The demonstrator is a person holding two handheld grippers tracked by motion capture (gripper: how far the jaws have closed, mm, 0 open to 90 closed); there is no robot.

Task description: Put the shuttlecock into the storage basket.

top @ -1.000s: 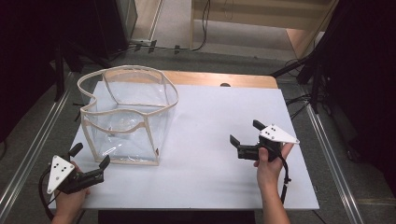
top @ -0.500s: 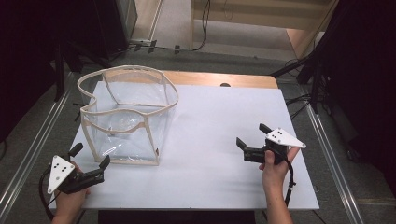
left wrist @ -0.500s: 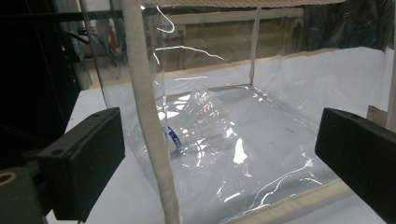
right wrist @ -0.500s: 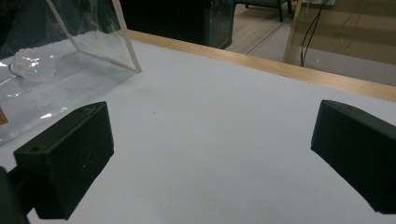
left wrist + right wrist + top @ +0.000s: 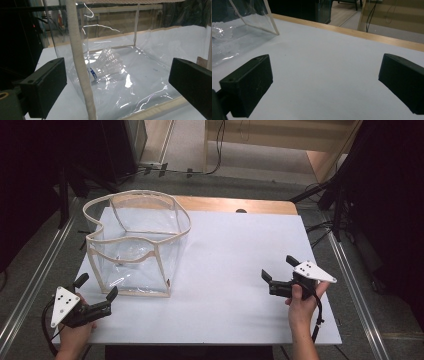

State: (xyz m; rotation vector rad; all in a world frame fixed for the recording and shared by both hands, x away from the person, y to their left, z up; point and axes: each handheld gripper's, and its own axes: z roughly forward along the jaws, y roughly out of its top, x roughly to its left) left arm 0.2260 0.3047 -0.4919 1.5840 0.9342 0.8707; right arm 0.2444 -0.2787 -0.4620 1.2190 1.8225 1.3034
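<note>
A clear plastic bag (image 5: pixel 137 245) with cream fabric trim stands open-topped on the left of the white table (image 5: pixel 235 255). Inside it lies a white shuttlecock (image 5: pixel 106 65) on its side, with a blue band near its base. My left gripper (image 5: pixel 96 288) is open at the table's front left corner, just in front of the bag (image 5: pixel 140 82), nothing between its jaws. My right gripper (image 5: pixel 279 268) is open at the right, jaws pointing left toward the bag (image 5: pixel 239 32), well apart from it and holding nothing.
A wooden strip (image 5: pixel 235 205) runs along the table's far edge. Metal rails (image 5: pixel 350 270) flank both sides of the table. Dark stands and cables (image 5: pixel 175 170) lie on the floor beyond. White tabletop stretches between the bag and the right gripper.
My right gripper has drifted down and to the right, away from the bag. The left gripper and the bag have stayed put.
</note>
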